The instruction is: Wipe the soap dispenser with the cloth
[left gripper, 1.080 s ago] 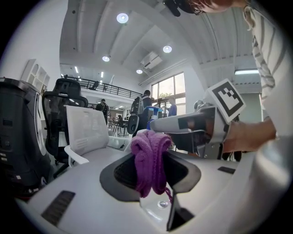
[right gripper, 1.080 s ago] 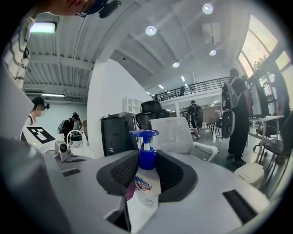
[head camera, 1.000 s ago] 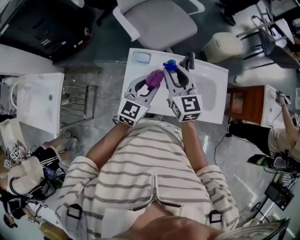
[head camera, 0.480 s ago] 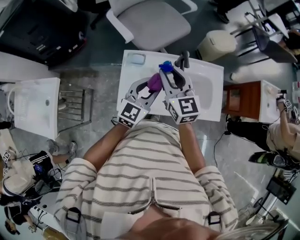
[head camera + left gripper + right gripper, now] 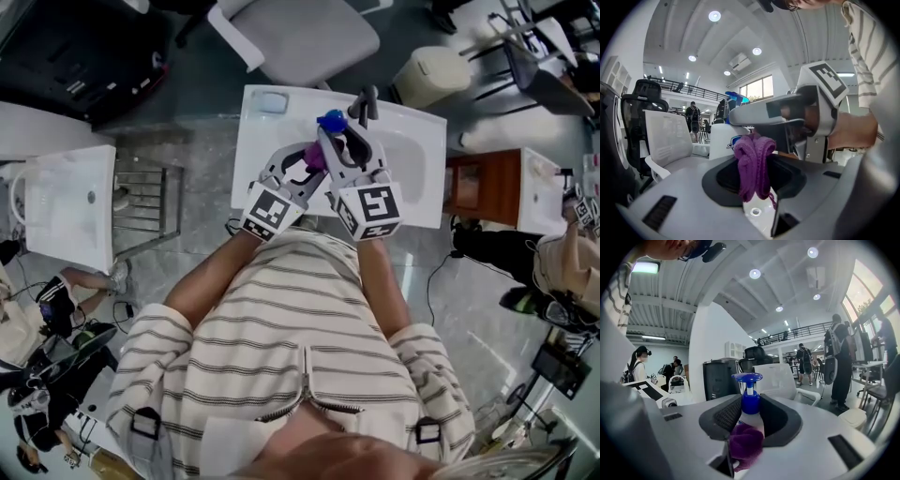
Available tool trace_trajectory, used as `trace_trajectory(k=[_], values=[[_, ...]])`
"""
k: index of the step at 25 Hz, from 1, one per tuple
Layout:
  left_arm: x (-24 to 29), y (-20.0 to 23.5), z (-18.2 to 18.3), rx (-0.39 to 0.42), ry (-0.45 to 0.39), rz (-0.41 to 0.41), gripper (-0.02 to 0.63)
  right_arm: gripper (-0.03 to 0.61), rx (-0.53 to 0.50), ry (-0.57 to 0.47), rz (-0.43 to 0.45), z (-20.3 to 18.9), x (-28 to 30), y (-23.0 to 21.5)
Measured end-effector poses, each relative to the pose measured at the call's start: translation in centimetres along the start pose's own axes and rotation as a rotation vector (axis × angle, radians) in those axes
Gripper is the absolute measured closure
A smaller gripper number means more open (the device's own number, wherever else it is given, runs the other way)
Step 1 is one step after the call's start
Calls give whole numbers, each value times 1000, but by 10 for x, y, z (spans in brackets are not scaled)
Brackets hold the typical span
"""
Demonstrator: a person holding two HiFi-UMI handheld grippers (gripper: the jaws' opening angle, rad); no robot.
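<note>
Right gripper [image 5: 750, 414] clamping upright soap dispenser [image 5: 750, 401]; left gripper [image 5: 757, 169] pinching purple cloth [image 5: 751, 157], cloth against dispenser's side

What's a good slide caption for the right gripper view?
Right gripper holds the blue-pump soap dispenser between its jaws, with the purple cloth bunched against its lower body.

I'm looking down on a white washbasin top [image 5: 249, 159], the one surface carrying things here. Its dark faucet [image 5: 367, 103] stands at the far edge. Left of the faucet, in the far corner, lies a small pale-blue dish [image 5: 272, 101]. The basin bowl [image 5: 419, 167] sinks in just right of the faucet.
</note>
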State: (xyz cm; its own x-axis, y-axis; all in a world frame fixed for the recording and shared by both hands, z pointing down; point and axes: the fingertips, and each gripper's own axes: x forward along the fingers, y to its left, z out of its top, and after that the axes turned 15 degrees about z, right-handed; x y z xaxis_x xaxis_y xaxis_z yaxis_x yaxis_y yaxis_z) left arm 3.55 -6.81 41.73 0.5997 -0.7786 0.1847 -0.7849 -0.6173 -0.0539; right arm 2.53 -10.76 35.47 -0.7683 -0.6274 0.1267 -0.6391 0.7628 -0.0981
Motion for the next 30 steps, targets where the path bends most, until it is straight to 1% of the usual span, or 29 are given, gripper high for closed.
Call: trace_trajectory(k=[10, 18, 30], values=[[7, -8, -17, -5, 40, -29, 481, 448, 8, -9, -4, 2, -8, 1], [8, -4, -34, -12, 85, -30, 480, 448, 15, -11, -8, 2, -10, -3], [0, 7, -40, -29, 100, 9, 480, 448, 24, -13, -16, -3, -13, -7]])
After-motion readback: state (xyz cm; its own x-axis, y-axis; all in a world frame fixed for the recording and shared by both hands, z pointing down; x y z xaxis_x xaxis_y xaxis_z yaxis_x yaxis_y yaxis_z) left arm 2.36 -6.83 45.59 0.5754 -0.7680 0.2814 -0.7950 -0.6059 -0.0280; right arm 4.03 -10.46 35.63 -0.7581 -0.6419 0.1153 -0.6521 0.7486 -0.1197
